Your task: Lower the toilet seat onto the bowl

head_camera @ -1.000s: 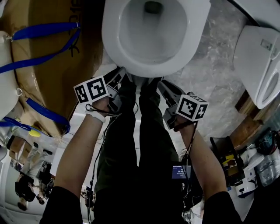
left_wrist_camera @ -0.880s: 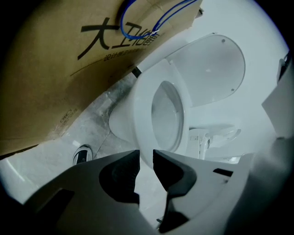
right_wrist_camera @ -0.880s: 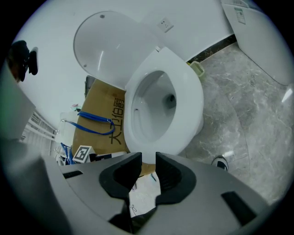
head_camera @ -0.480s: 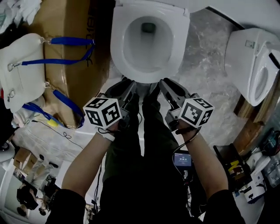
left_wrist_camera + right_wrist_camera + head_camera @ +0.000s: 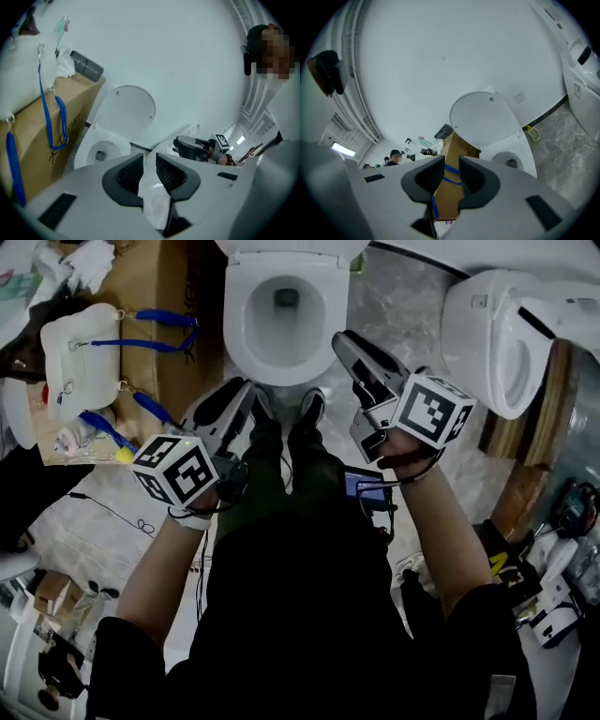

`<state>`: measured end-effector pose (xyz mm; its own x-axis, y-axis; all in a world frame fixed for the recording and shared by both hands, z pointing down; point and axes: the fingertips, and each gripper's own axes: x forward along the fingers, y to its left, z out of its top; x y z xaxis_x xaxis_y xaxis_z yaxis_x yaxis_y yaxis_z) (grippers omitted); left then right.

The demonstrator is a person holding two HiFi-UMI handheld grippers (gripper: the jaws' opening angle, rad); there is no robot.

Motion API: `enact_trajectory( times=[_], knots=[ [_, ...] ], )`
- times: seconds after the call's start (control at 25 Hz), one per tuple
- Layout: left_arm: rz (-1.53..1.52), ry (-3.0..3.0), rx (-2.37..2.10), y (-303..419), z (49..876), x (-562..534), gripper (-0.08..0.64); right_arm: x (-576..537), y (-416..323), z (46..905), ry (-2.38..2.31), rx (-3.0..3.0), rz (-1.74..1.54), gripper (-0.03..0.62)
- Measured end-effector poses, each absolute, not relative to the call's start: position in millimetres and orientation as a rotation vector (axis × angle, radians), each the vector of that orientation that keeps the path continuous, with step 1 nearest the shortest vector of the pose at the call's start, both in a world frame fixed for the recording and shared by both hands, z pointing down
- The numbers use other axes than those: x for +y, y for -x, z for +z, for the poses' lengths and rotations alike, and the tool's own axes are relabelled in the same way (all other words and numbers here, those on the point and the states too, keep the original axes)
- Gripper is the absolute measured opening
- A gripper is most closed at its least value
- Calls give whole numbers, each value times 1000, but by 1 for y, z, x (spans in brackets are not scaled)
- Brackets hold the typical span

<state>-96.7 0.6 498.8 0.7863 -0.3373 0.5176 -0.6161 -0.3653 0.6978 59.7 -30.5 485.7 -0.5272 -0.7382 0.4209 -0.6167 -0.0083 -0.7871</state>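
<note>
While the seat (image 5: 483, 119) stands upright against the wall behind the toilet bowl (image 5: 281, 315), the task has not visibly begun. Both gripper views show it as a white rounded panel raised above the open bowl. From these angles it cannot be told whether that panel is the lid alone or the lid with the seat ring folded against it. Nothing is touching it.

The left gripper (image 5: 150, 161) has its jaws slightly parted with a narrow gap, and nothing is held between them. The right gripper (image 5: 451, 164) is the same, a little spread and empty. In the head view both are held near the person's body, short of the bowl's near edge and well apart from the raised seat at the far side. The right one sits higher and farther forward than the left.

A cardboard box (image 5: 178, 277) with blue straps stands to the left of the toilet, and a white bag (image 5: 80, 357) lies farther left. A second toilet (image 5: 487, 329) stands to the right across the marble floor (image 5: 394, 296).

Everything appears left to do: reach over the bowl to the far side, catch the seat's top edge, tip it forward, and ease it down until it rests flat on the rim.
</note>
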Motion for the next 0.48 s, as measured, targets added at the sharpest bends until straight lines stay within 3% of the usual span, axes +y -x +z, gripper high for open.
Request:
enact_trajectory(
  times=[0.48],
  knots=[
    [266, -2195, -636, 61, 345, 10, 94, -17, -115, 308, 1603, 2308, -1122, 110]
  ],
)
